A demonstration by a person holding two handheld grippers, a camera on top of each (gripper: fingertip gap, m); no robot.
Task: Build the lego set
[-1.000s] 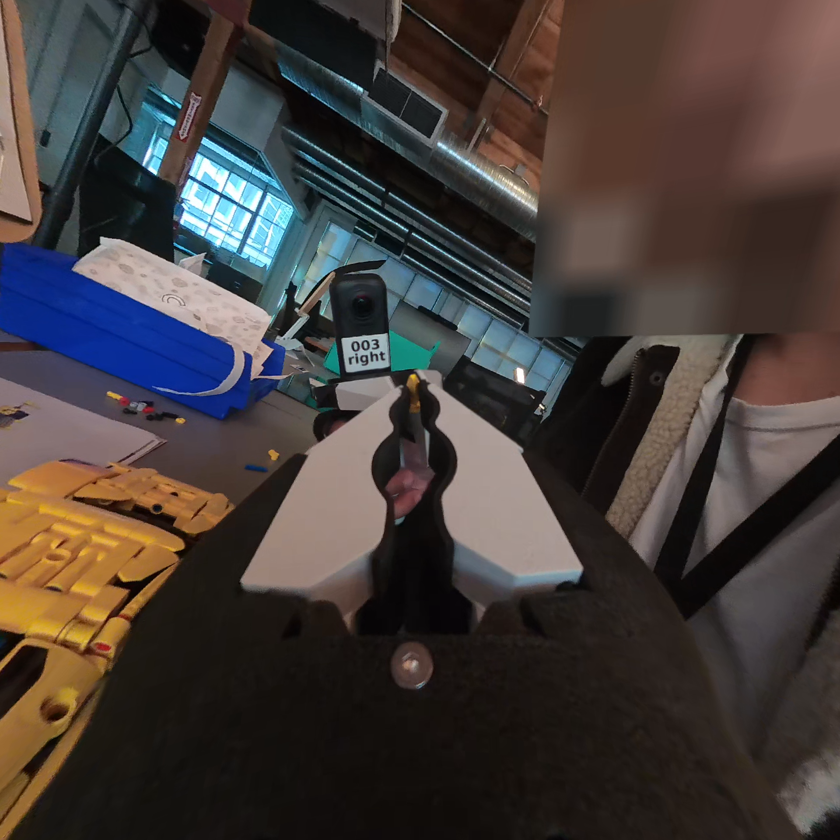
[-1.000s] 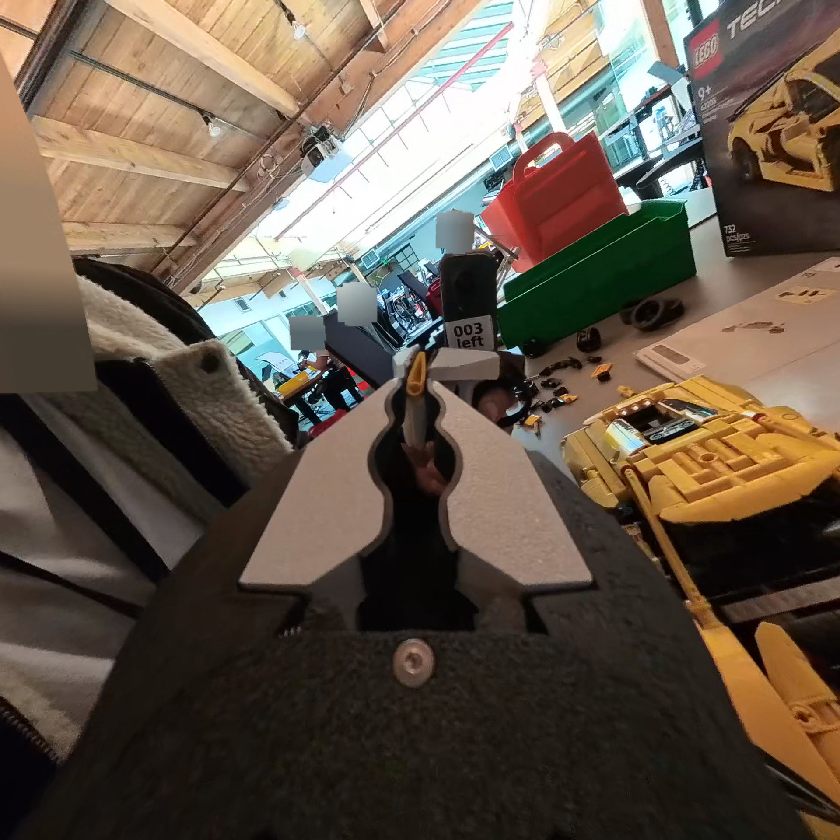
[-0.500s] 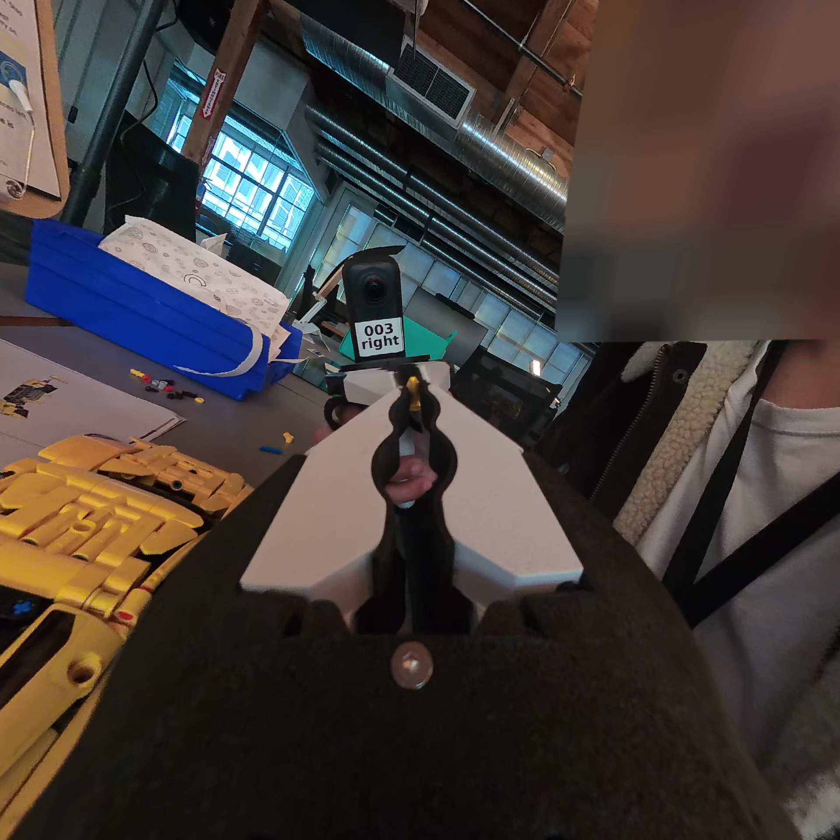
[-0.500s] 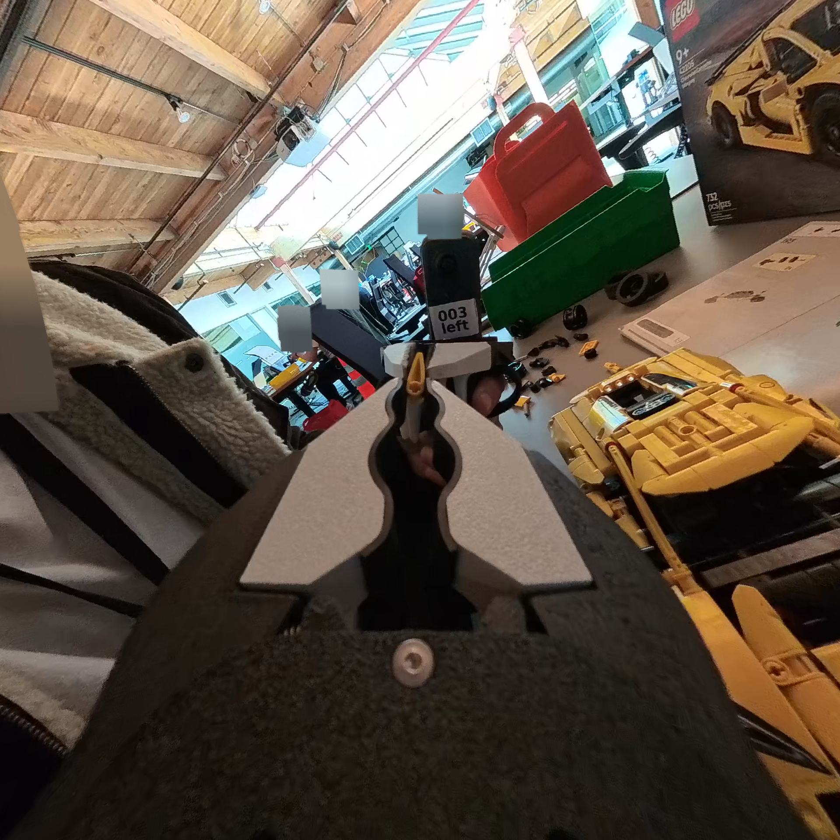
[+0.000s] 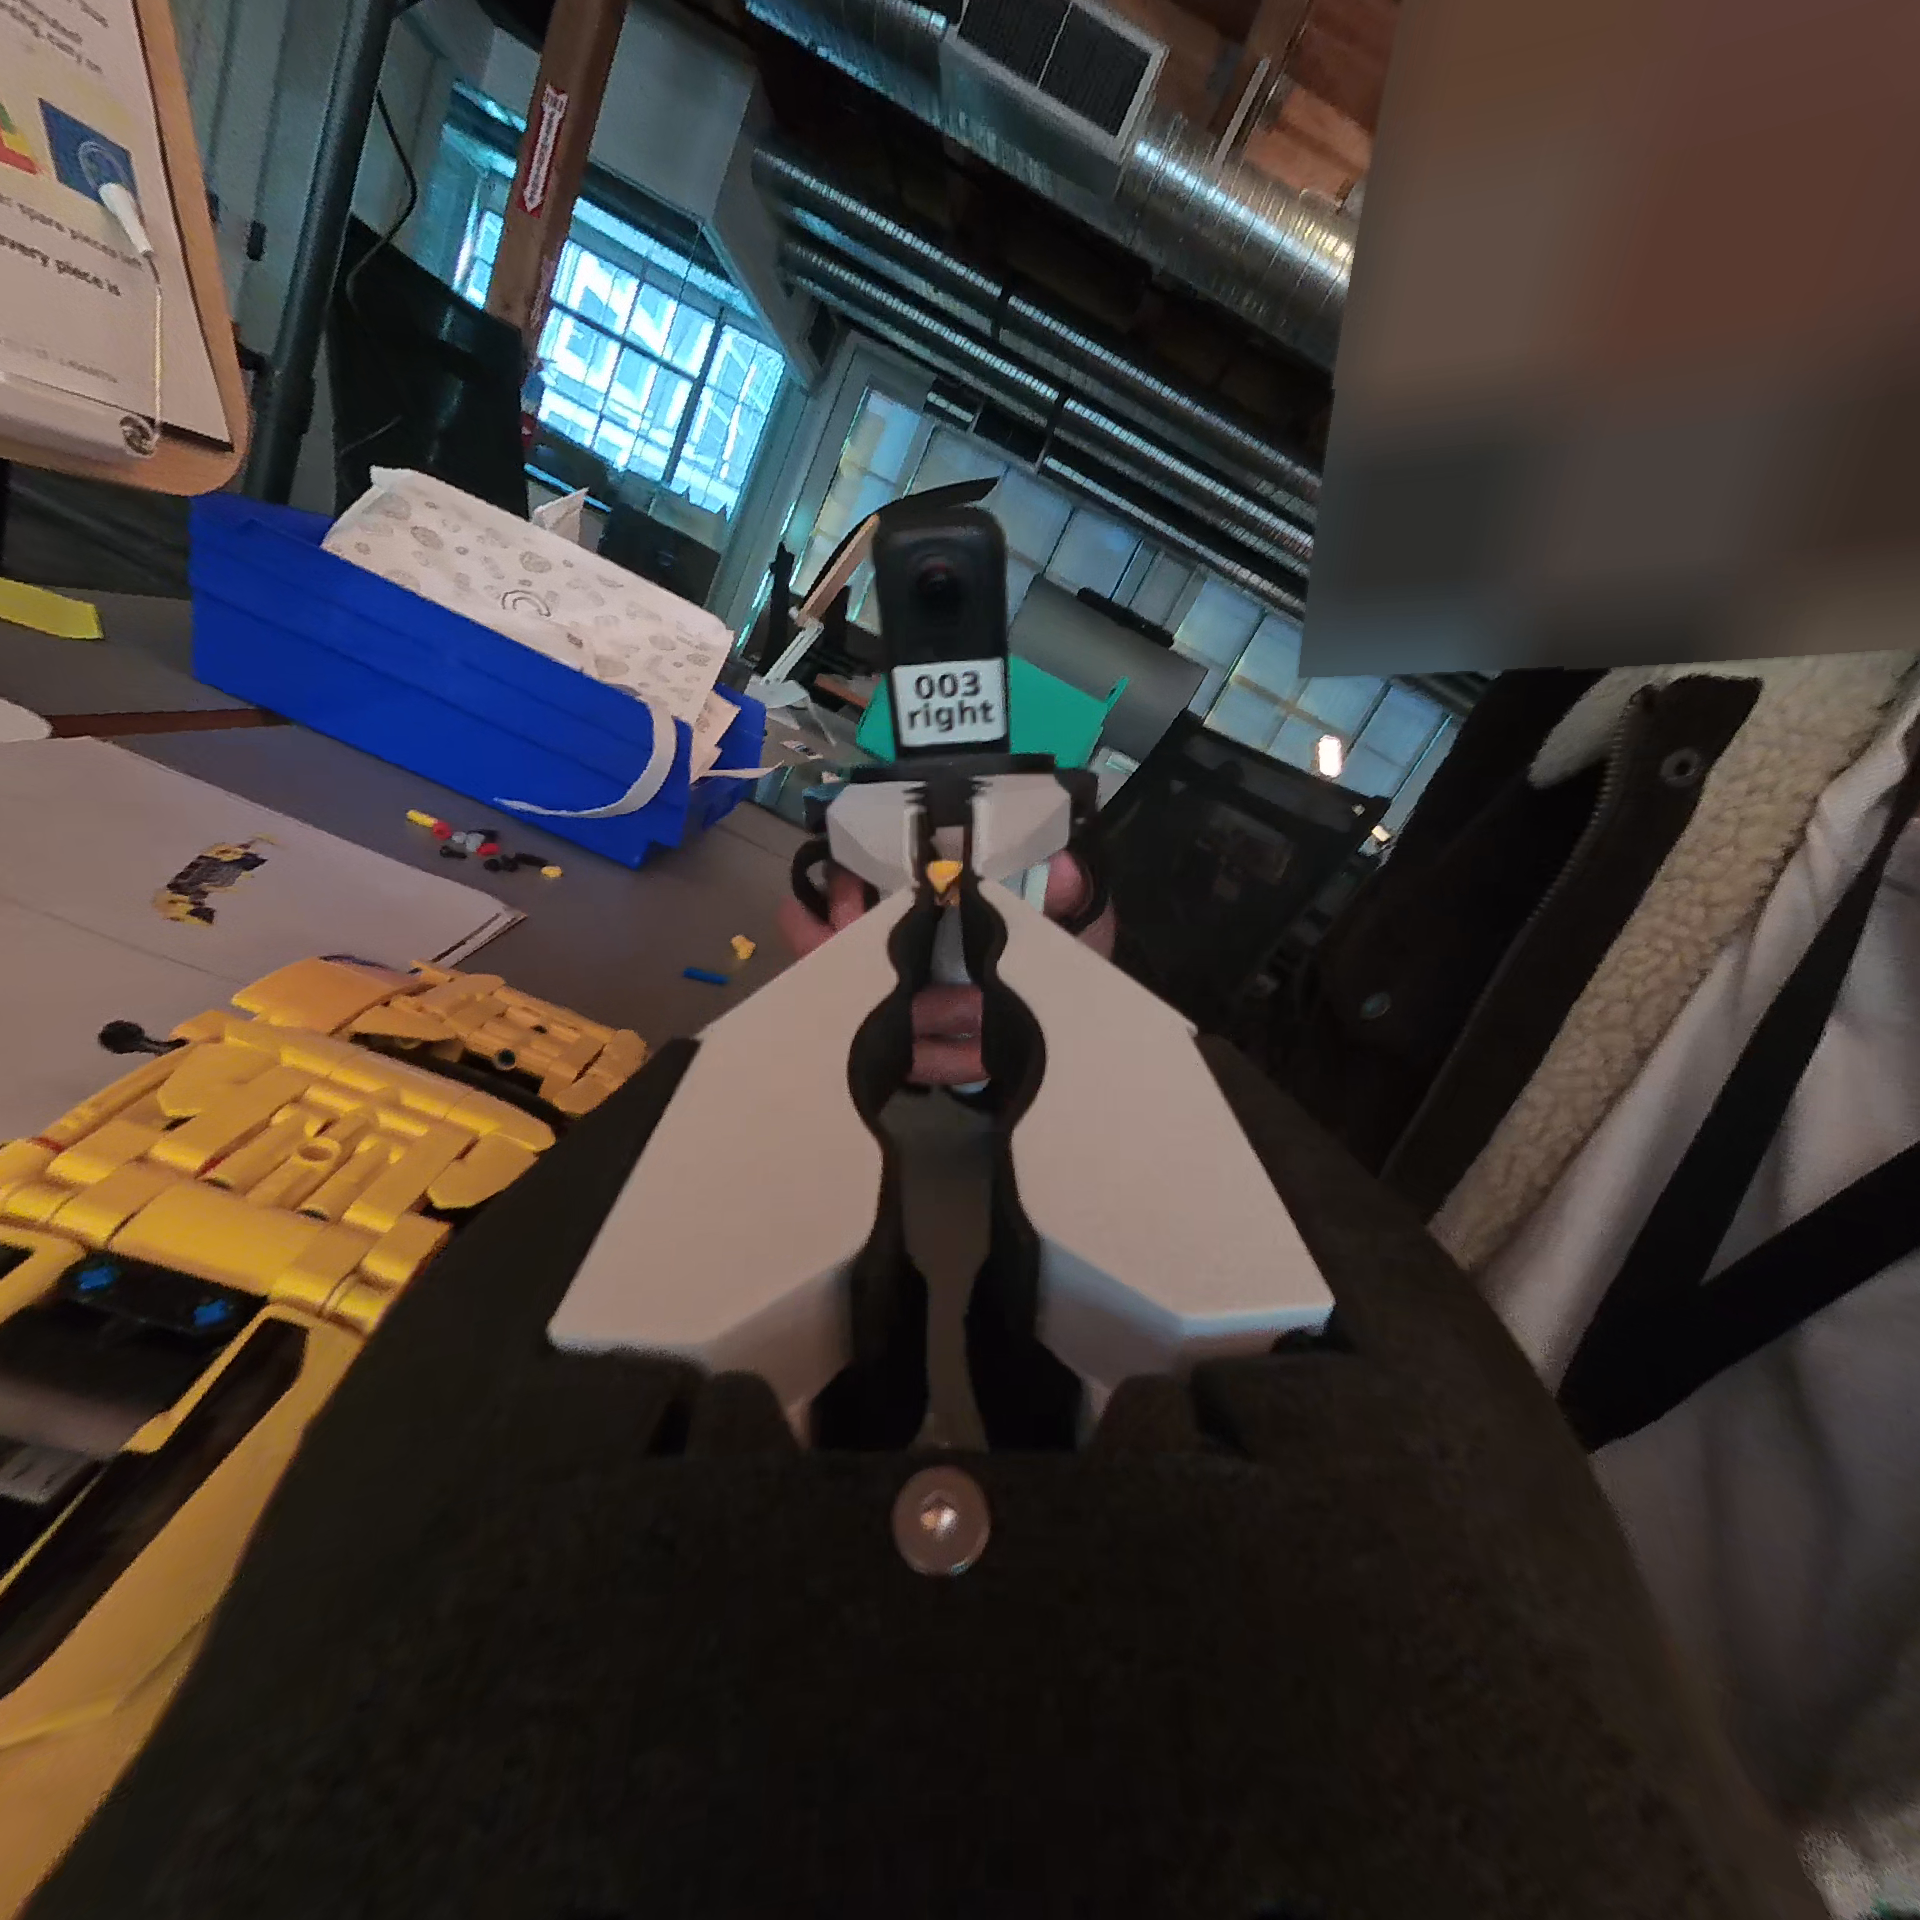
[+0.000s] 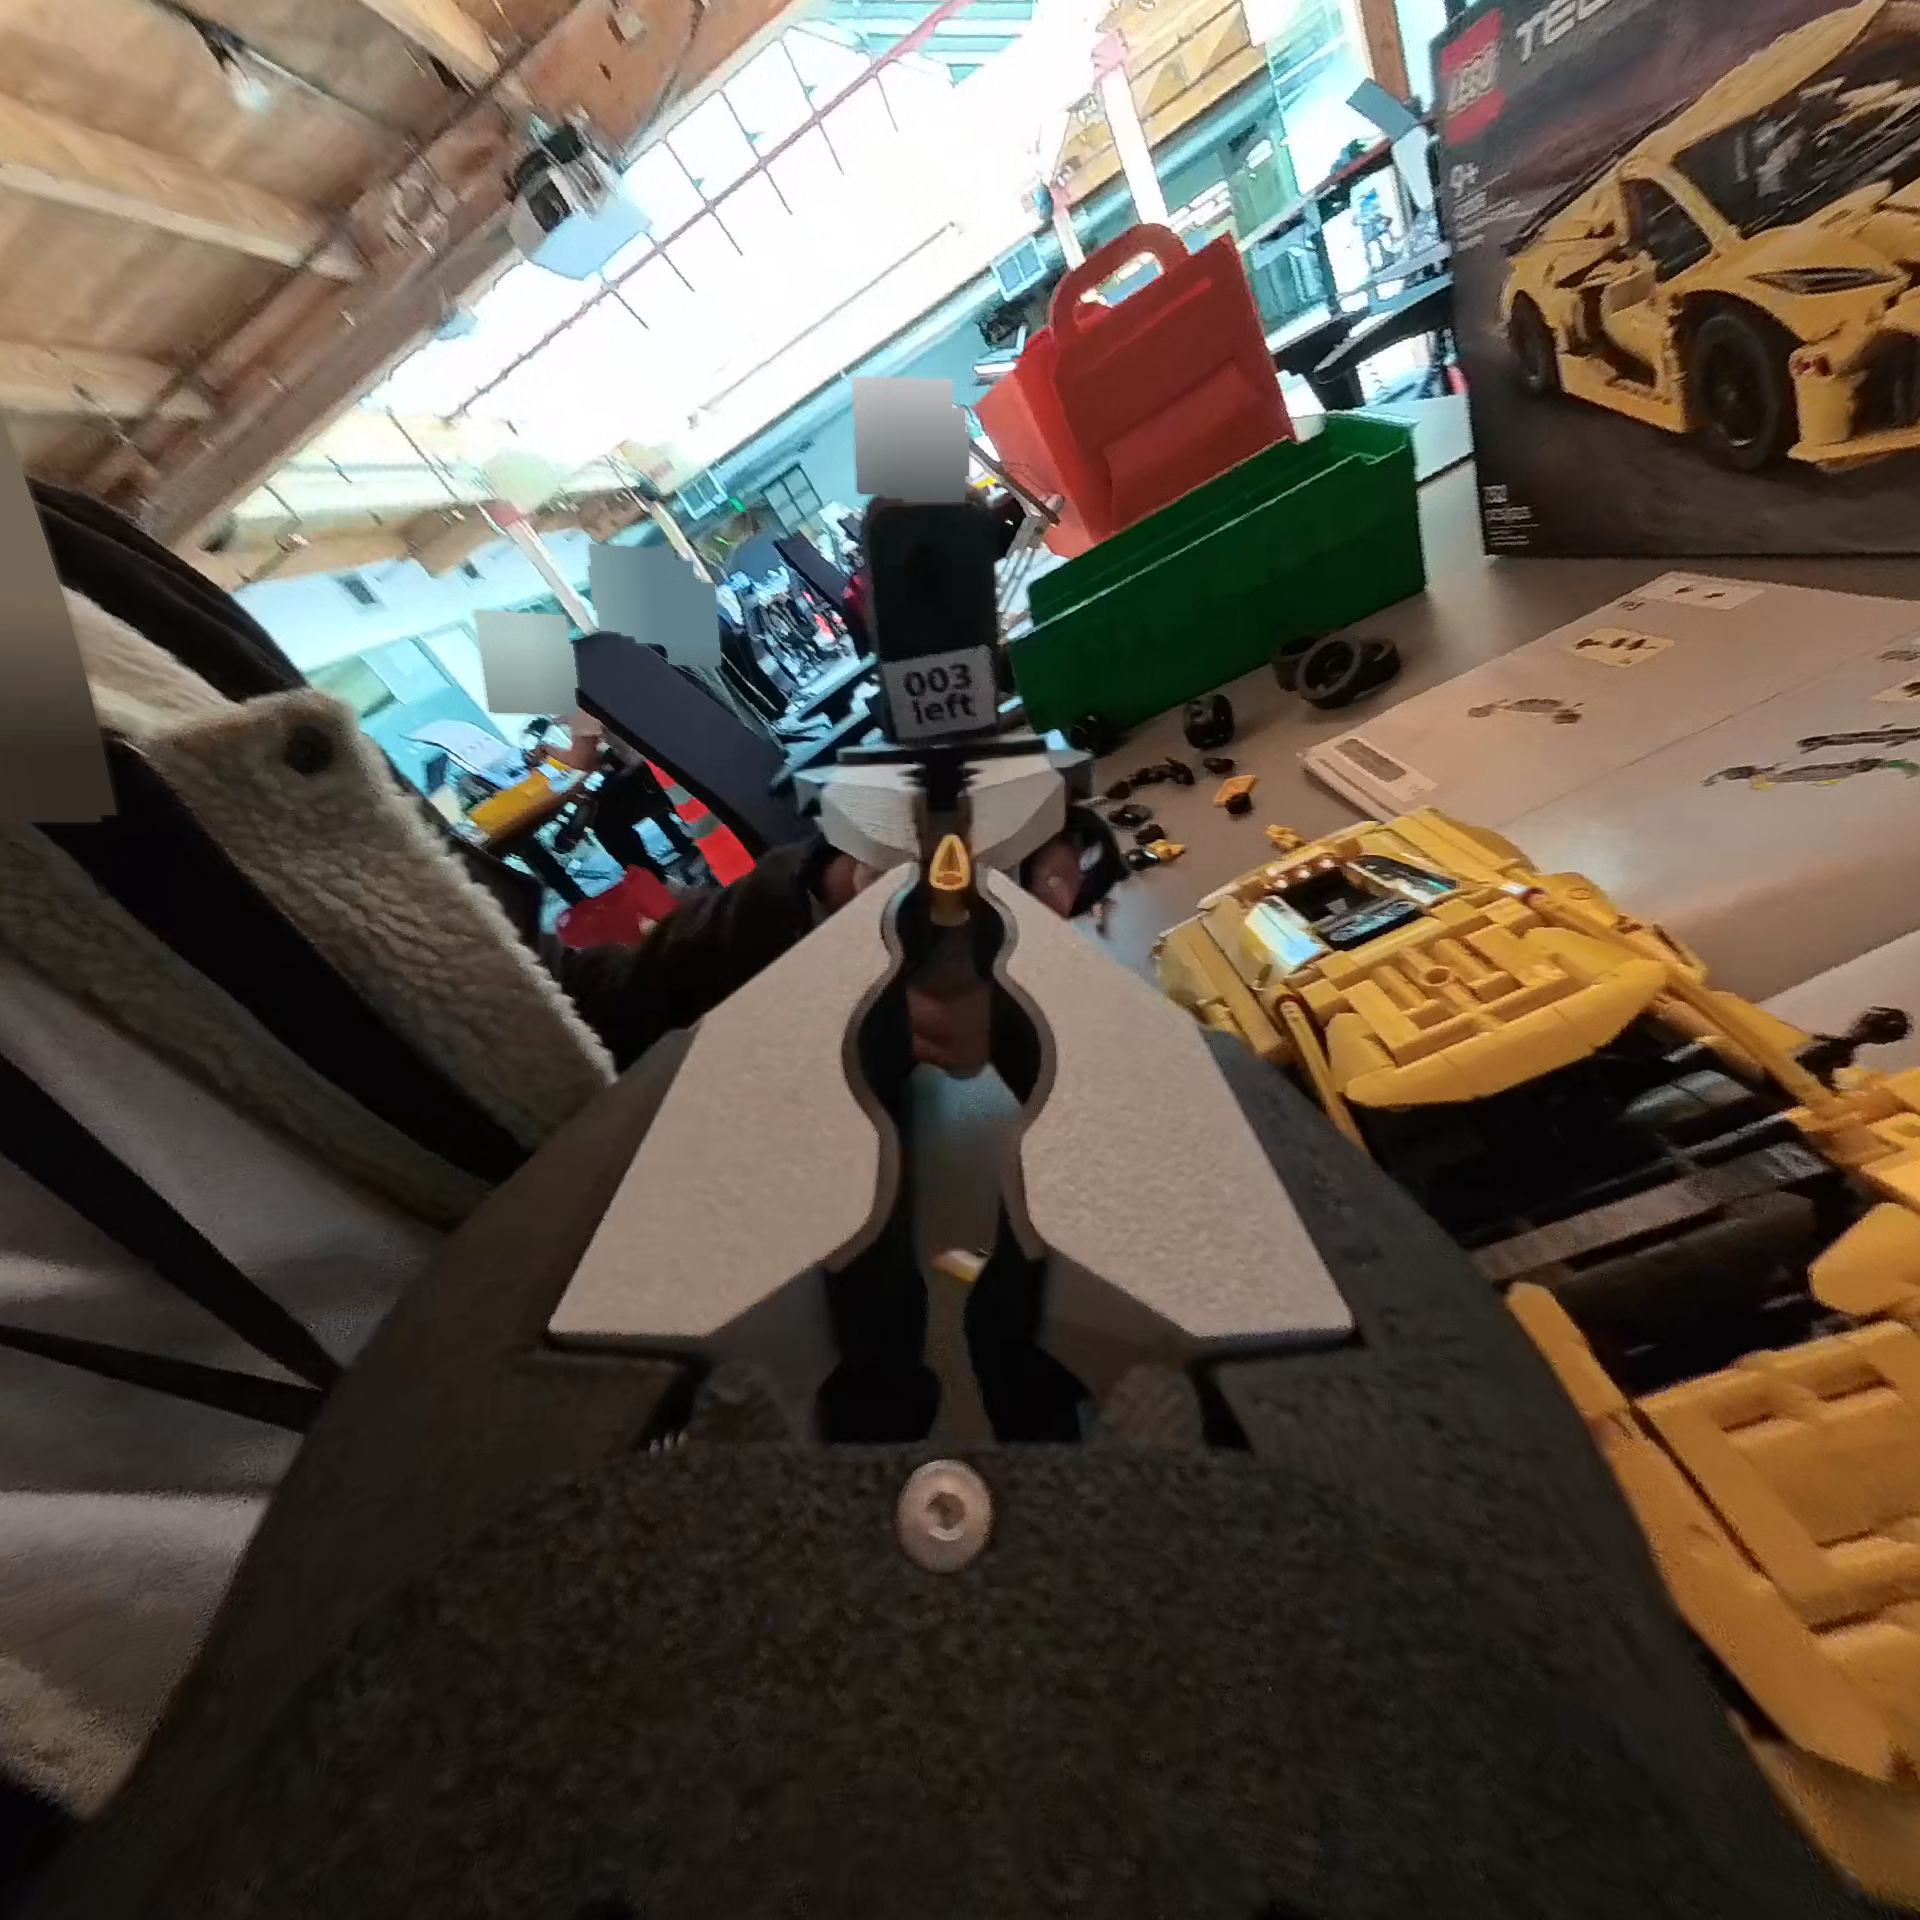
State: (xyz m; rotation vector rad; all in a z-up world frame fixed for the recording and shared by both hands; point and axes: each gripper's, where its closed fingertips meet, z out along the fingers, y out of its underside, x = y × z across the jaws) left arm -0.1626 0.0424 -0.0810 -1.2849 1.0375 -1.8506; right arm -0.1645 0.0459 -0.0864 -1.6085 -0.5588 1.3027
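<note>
My left gripper [image 5: 942, 909] and right gripper [image 6: 948, 906] are held in the air, tip to tip, both with jaws closed. A small yellow piece [image 5: 942, 874] sits pinched where the tips meet; it also shows in the right wrist view [image 6: 948, 878]. The right gripper [image 5: 948, 831] faces me in the left wrist view, and the left gripper [image 6: 940, 821] faces me in the right wrist view. The partly built yellow lego car [image 5: 291, 1153] lies on the table below and beside the grippers, also visible in the right wrist view [image 6: 1455, 997].
A blue bin [image 5: 436, 686] holding paper, an open instruction booklet [image 5: 208, 883] and loose small pieces [image 5: 478, 842] lie beyond the car. A green bin [image 6: 1226, 613], a red bag [image 6: 1143, 395], the set's box [image 6: 1683, 291], black tyres [image 6: 1335, 665] and more pieces are there too. A person's jacket [image 5: 1662, 987] is close by. My two grippers' fingertips are within a few centimetres of each other.
Both grippers have tilted downward while staying tip to tip and shut. More of the table and the yellow car has come into view. The yellow piece stays at the tips.
</note>
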